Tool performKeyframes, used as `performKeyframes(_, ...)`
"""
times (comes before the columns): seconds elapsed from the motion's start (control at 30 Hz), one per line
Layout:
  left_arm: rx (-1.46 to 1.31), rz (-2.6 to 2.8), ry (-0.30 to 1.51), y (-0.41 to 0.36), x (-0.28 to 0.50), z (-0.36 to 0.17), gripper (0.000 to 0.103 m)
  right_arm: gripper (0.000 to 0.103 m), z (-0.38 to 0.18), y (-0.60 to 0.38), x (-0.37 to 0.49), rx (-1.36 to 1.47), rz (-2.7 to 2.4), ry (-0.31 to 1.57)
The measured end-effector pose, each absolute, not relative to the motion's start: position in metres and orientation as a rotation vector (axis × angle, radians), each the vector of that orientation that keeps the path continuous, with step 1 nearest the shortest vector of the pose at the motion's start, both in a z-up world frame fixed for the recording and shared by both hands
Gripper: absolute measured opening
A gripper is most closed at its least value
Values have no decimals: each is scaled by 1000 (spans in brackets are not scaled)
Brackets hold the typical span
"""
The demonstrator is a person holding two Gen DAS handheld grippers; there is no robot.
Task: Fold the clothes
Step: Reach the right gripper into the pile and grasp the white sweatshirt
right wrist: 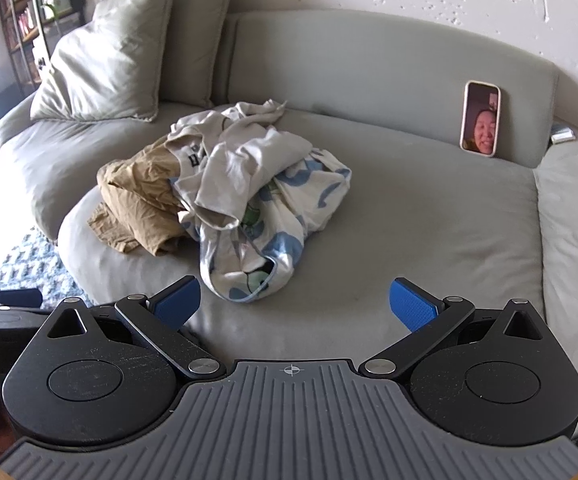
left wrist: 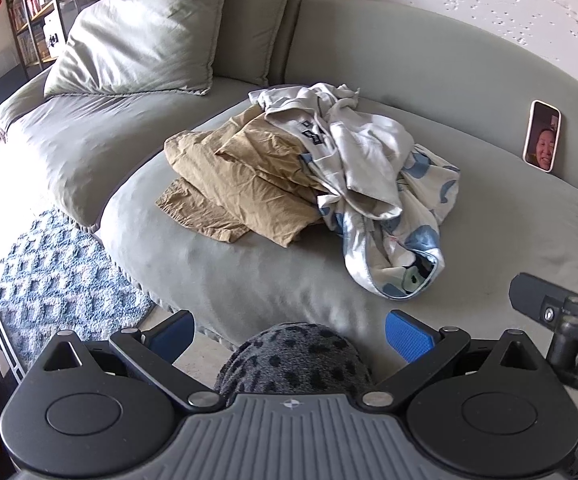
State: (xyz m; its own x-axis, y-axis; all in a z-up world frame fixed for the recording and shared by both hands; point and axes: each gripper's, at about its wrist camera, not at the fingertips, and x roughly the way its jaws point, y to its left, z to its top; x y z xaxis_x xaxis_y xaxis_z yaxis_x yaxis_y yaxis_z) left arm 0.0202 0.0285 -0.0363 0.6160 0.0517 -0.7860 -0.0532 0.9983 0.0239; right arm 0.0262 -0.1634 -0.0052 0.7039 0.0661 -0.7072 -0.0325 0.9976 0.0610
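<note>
Both grippers, left (left wrist: 289,334) and right (right wrist: 295,304), have fingers apart, holding nothing. Clothes pile (right wrist: 225,196) on sofa (right wrist: 429,220) is tangled; one grab likely lifts several garments.

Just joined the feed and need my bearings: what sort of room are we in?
Most likely a home living room. A grey sofa with loose cushions holds the clothes pile, a bookshelf stands at far left, and a blue rug covers the floor.
</note>
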Motion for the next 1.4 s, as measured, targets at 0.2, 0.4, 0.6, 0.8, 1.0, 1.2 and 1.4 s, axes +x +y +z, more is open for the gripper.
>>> performKeyframes(0.2,-44,95,876,49,29,-43,102,103,-8,-157,51,73,71,724)
performKeyframes(0.4,-93,133,870,76,40,-52,102,103,-26,-159,97,240,154,691)
performKeyframes(0.6,-134,217,879,104,50,-60,102,102,-46,-114,131,11,211,690)
performKeyframes(0.8,-168,263,891,122,58,-67,102,80,-71,-84,149,-169,195,706)
performKeyframes(1.0,-178,263,905,128,60,-71,102,61,-93,-69,161,-290,220,729)
performKeyframes(1.2,-183,263,902,128,58,-70,102,1,-109,-58,174,-458,158,698)
performKeyframes(1.4,-175,254,884,122,50,-62,102,1,-75,-84,168,-241,171,617)
